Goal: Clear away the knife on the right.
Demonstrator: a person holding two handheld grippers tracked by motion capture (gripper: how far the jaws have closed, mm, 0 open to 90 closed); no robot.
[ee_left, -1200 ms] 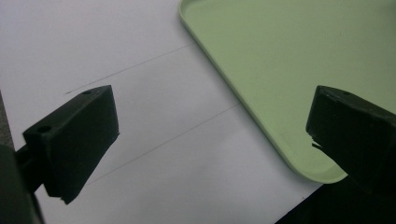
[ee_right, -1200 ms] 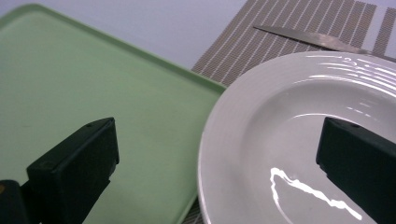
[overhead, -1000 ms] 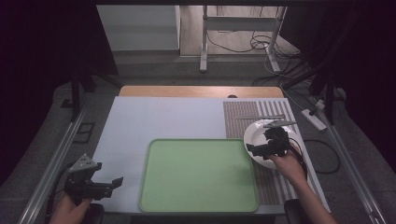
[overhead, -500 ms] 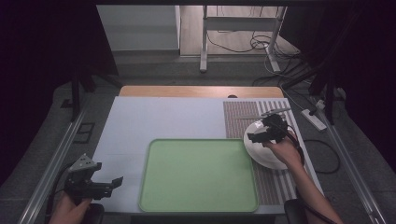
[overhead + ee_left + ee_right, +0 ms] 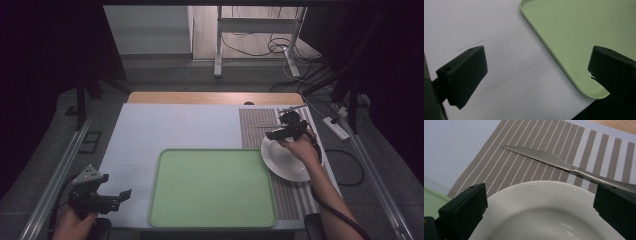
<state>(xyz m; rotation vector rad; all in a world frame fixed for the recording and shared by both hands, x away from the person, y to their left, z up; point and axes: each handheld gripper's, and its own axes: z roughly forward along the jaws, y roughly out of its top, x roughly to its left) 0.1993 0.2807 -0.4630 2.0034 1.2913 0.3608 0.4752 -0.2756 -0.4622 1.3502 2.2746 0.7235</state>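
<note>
A white plate (image 5: 287,162) lies on a brown striped placemat (image 5: 255,120) at the table's right. Just beyond the plate's far rim, a metal table knife (image 5: 264,126) rests on the mat. My right gripper (image 5: 276,133) hovers over that far rim, open and holding nothing. In the right gripper view the plate (image 5: 541,215) is between the jaws of the right gripper (image 5: 540,195), and the knife (image 5: 554,161) lies crosswise ahead. My left gripper (image 5: 120,197) is open and holding nothing at the table's front left, beside a green tray (image 5: 212,187).
In the left gripper view, the left gripper (image 5: 536,62) frames the tray's rounded corner (image 5: 579,32) and the white table surface (image 5: 474,25). A wooden strip (image 5: 210,97) runs along the table's far edge. Cables and a power strip (image 5: 336,127) lie on the floor to the right.
My right gripper has moved away from the person, from over the plate's middle to its far rim, nearer the knife. The left gripper has stayed put.
</note>
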